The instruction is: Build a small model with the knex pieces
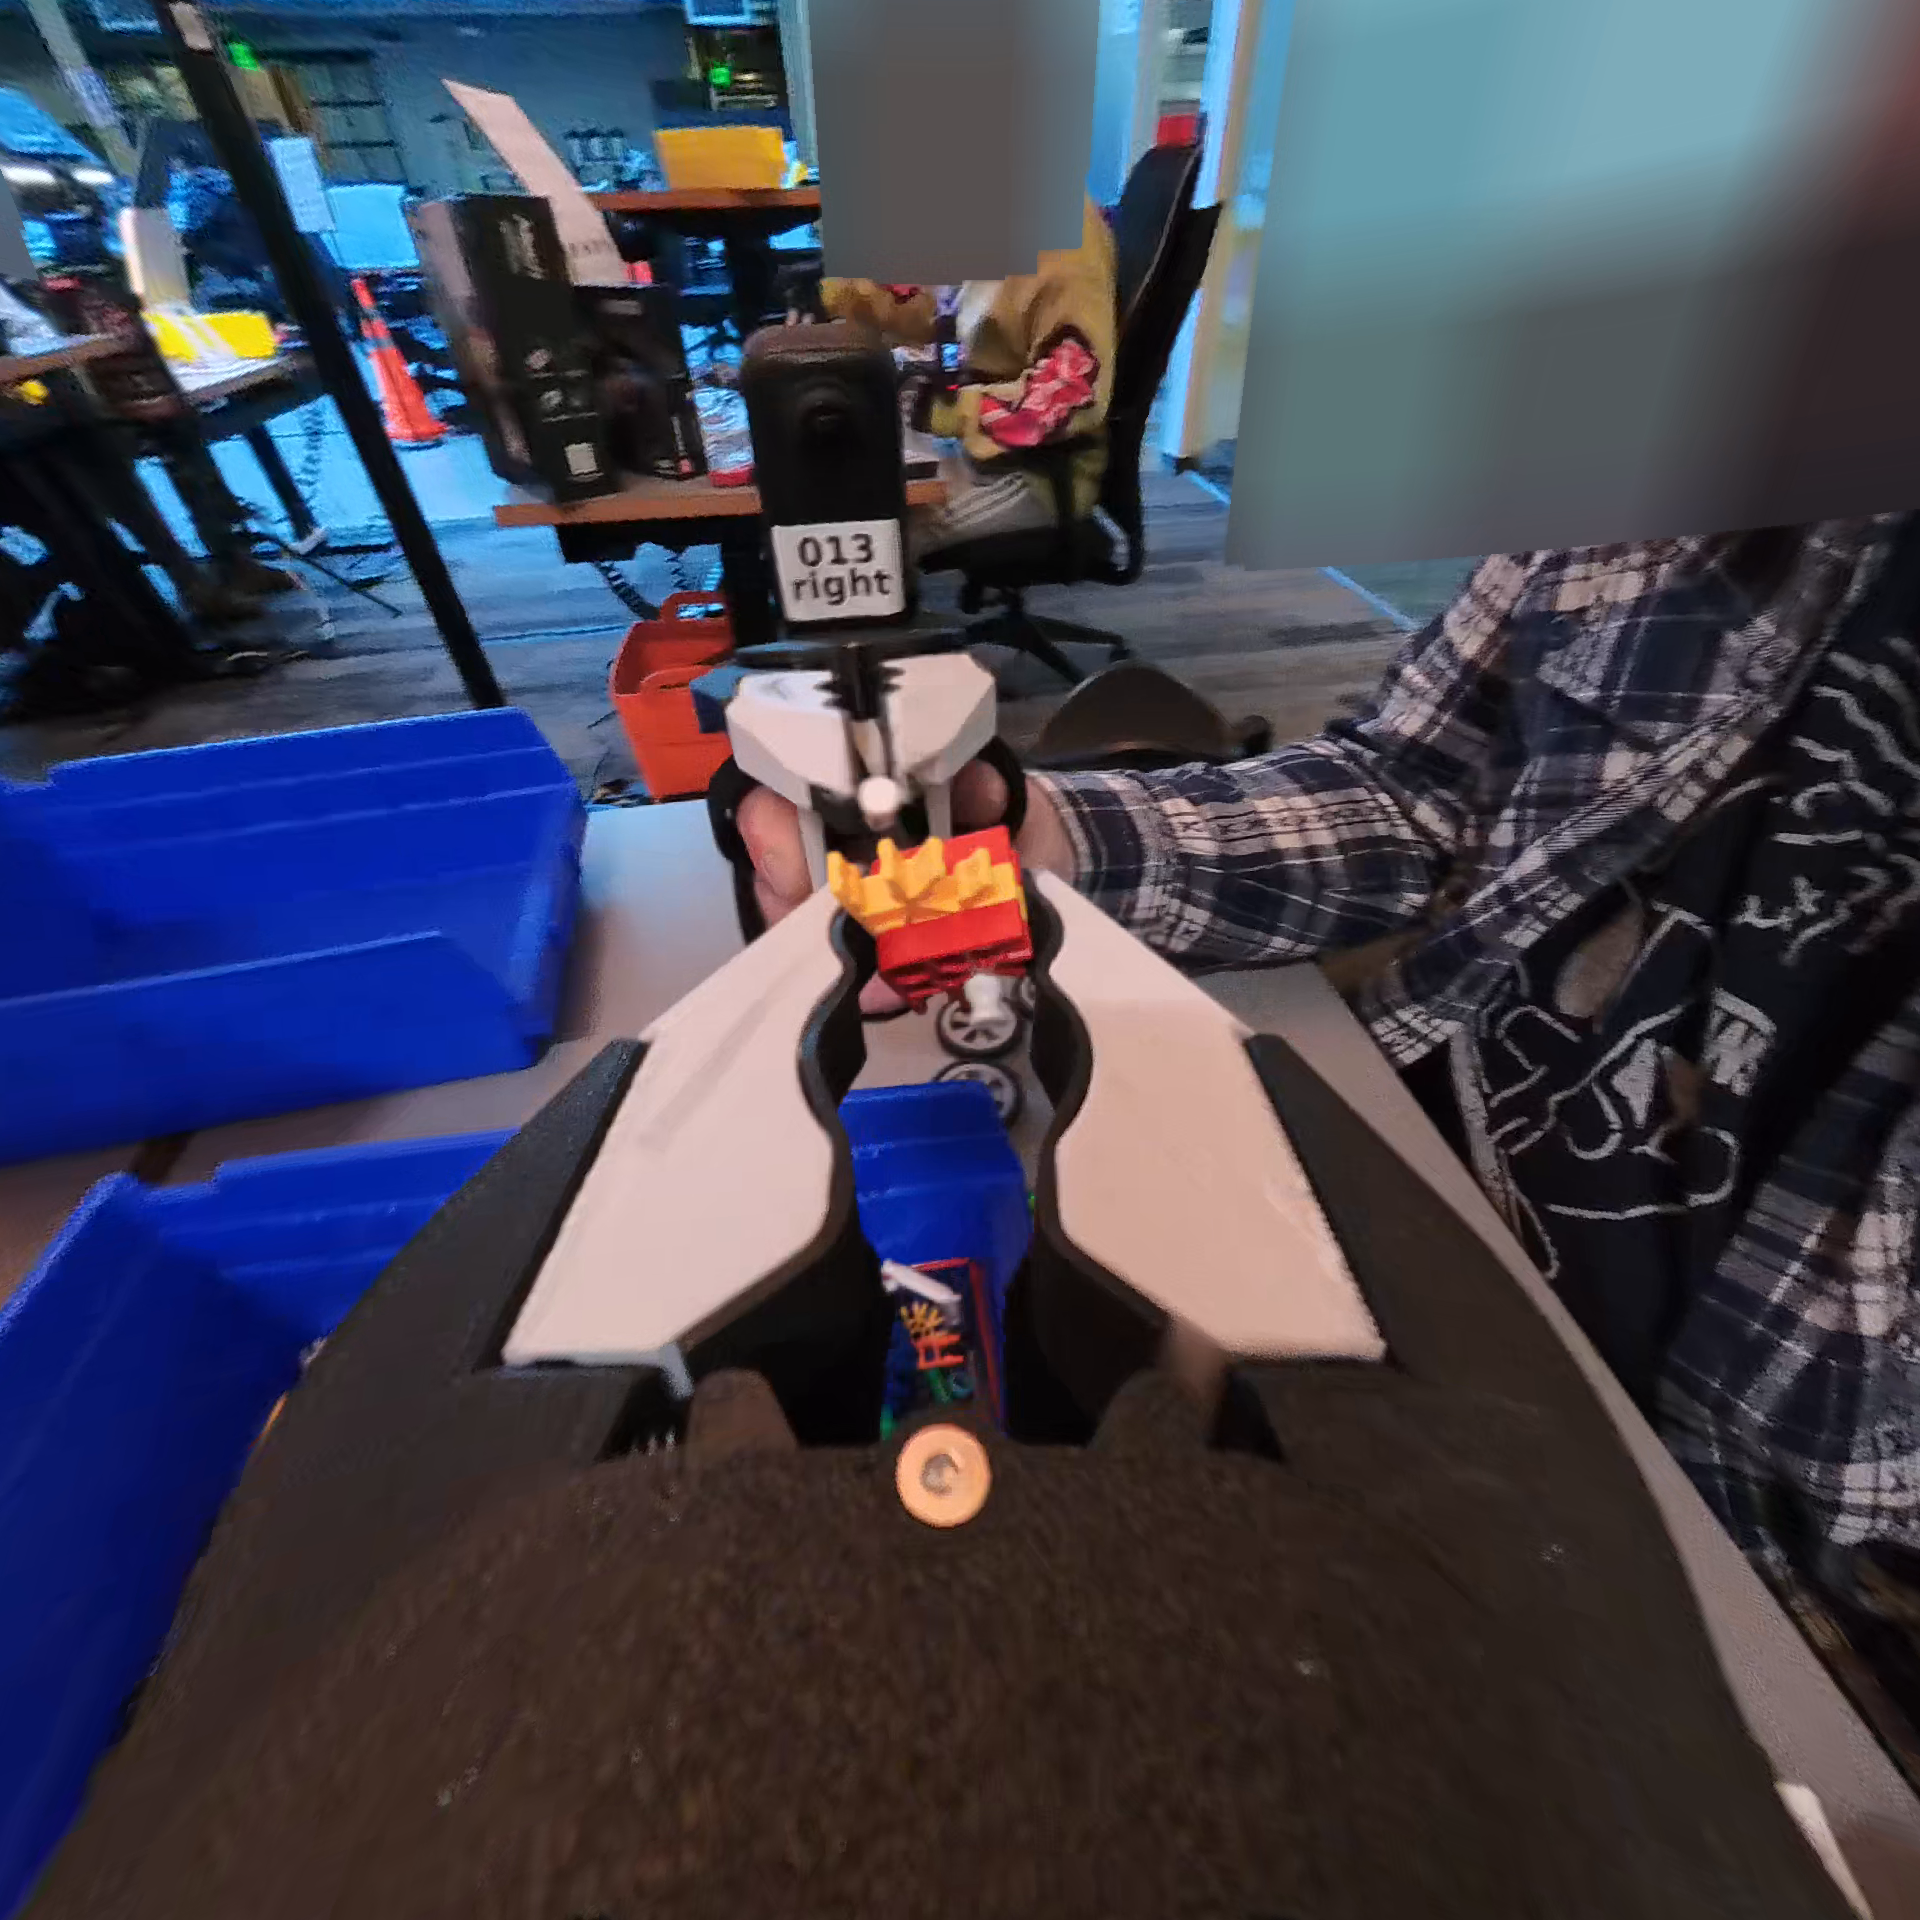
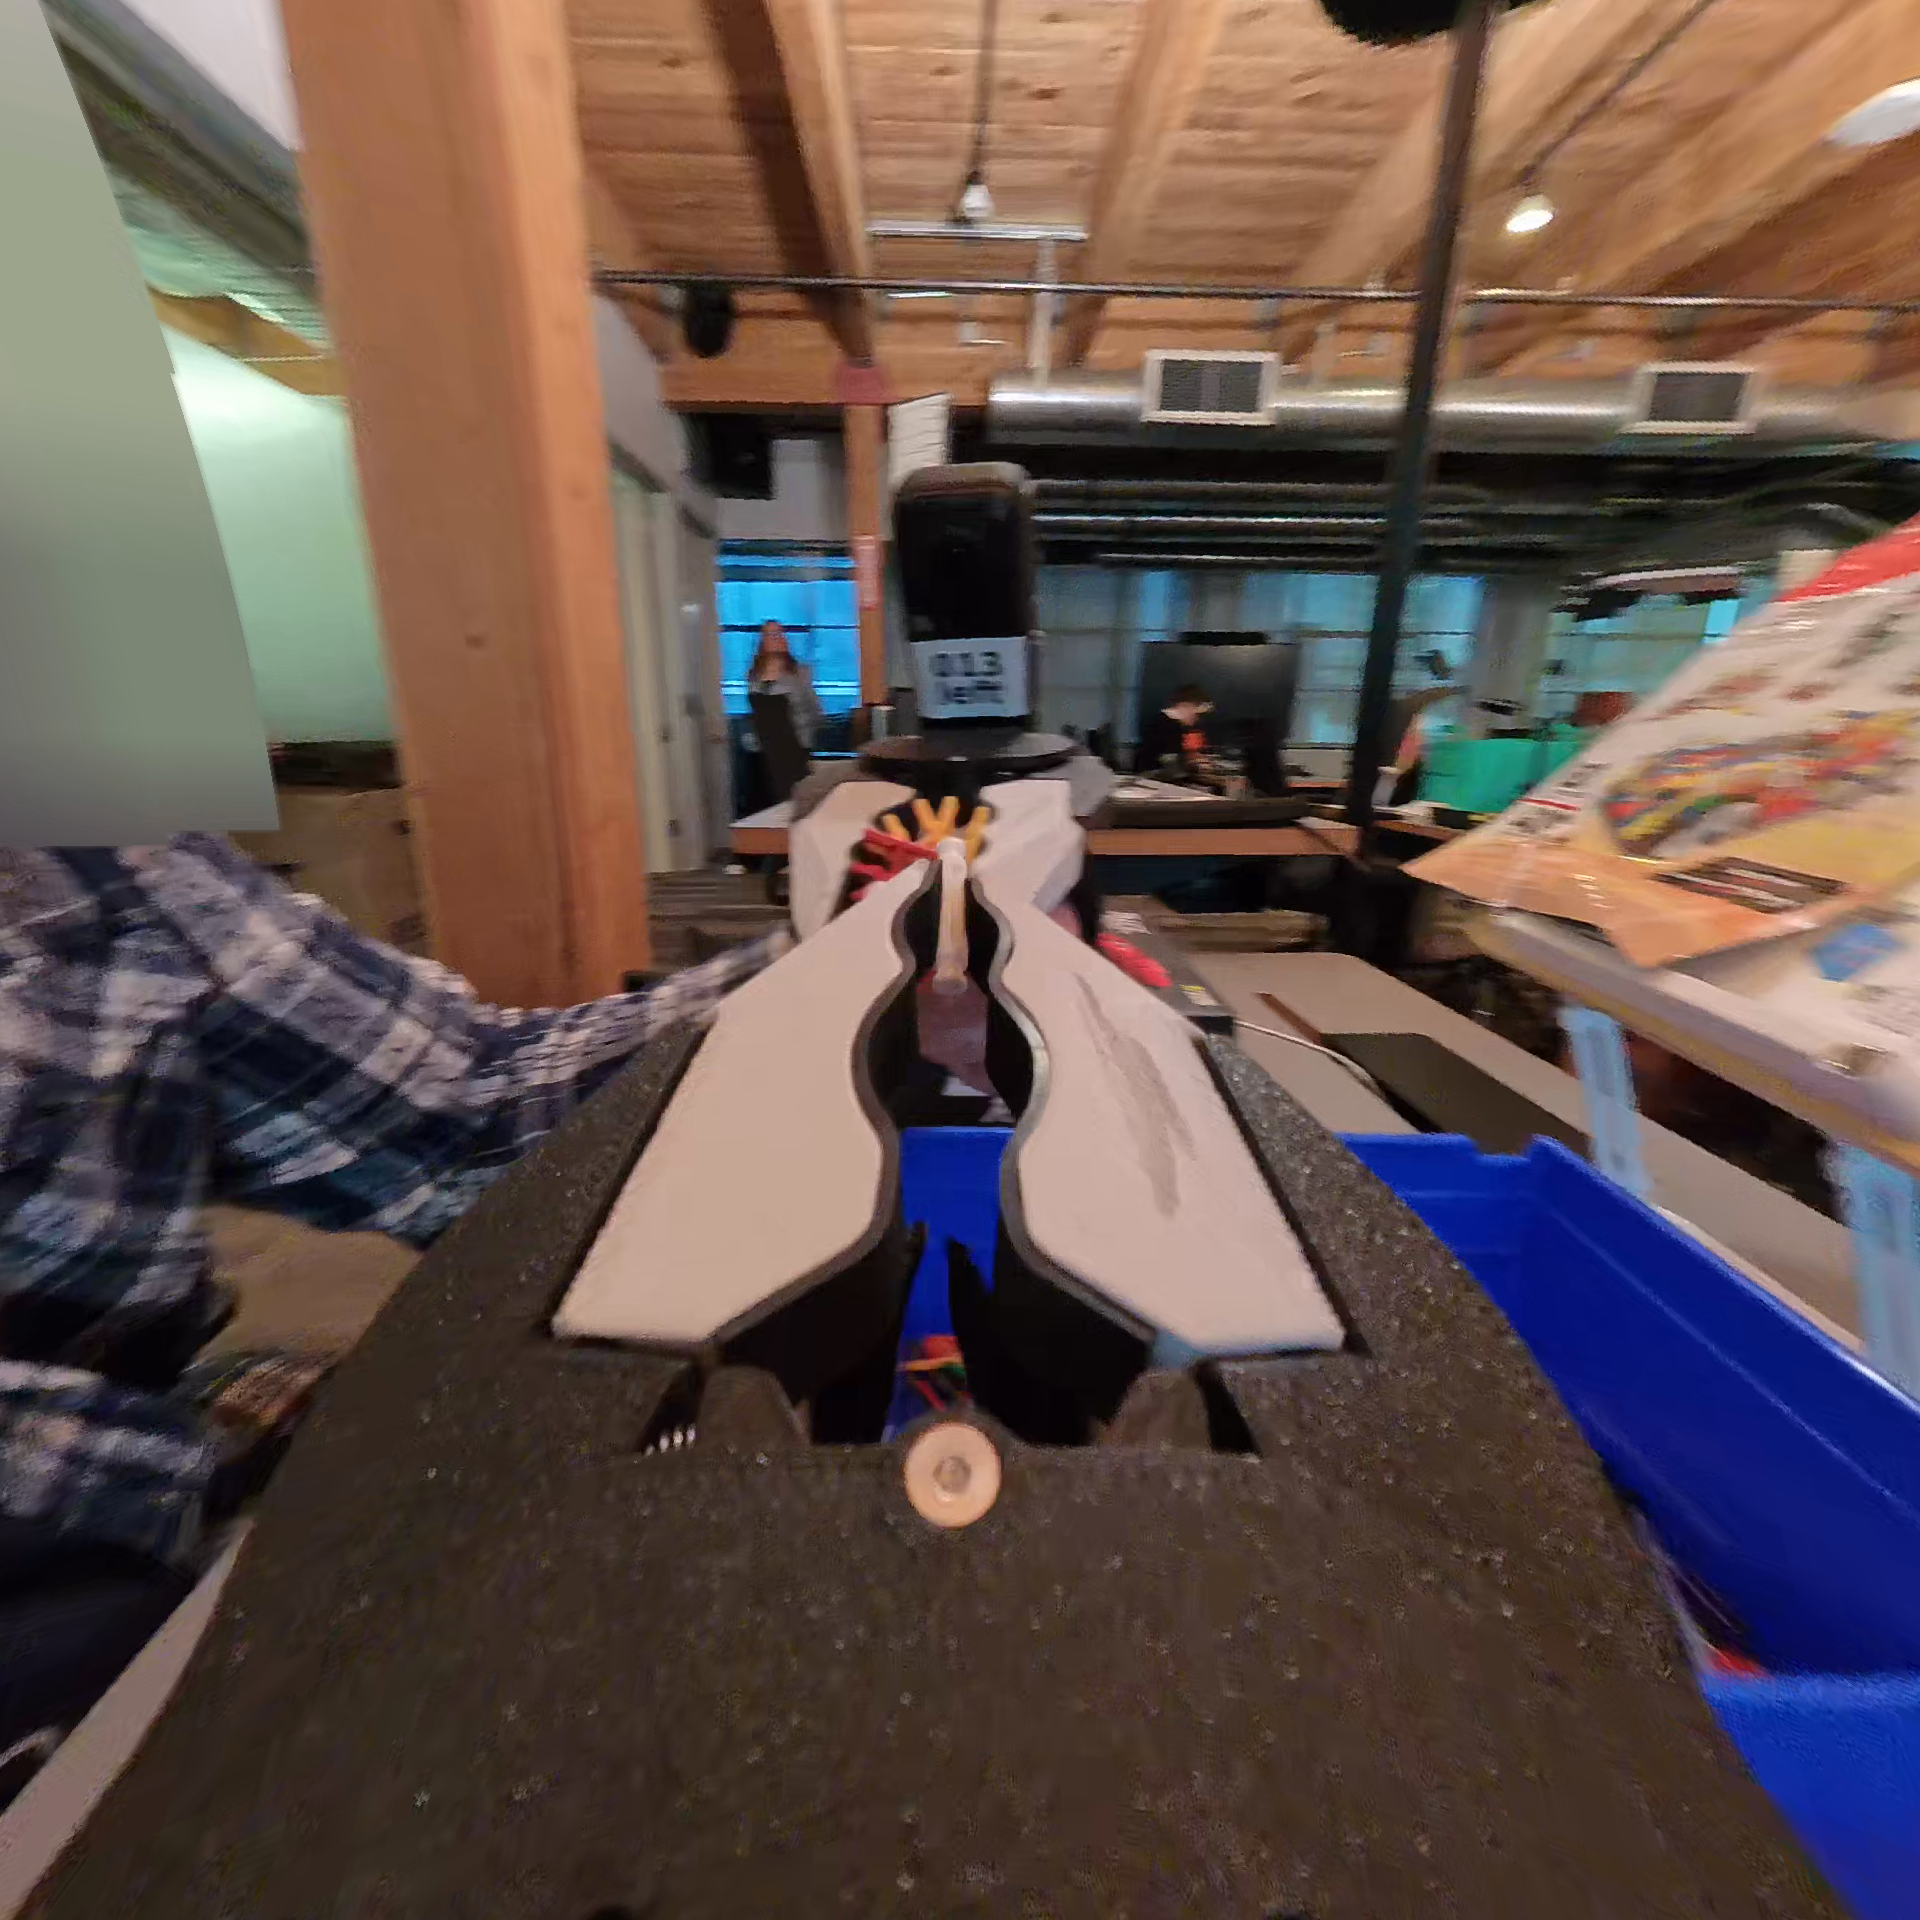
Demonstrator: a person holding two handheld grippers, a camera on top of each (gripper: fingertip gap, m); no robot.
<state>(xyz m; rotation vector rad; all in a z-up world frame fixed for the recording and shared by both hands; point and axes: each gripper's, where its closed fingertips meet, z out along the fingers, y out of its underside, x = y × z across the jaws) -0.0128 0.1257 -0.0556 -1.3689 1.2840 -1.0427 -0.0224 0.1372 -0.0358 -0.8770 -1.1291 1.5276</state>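
On the table: grey tabletop (image 1: 665, 914), blue bins (image 1: 260, 894) to one side, open office with desks and timber ceiling behind.
Left gripper (image 1: 940, 925): fingers clamped on red and yellow brick assembly (image 1: 951, 914), held above the table.
Right gripper (image 2: 951, 883): fingers closed on white rod (image 2: 950, 914), facing the left gripper, rod tip near the bricks.
Labels: white sticker on each gripper's camera, printed sheet (image 2: 1714, 790) at right.
Room: wheels (image 1: 977, 1023) lie beneath; blue bin (image 1: 935, 1153) below the fingers.

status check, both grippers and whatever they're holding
Left gripper shut on red and yellow brick assembly. Right gripper shut on white rod, tip to tip with the left. Blue bin below; wheels on table.
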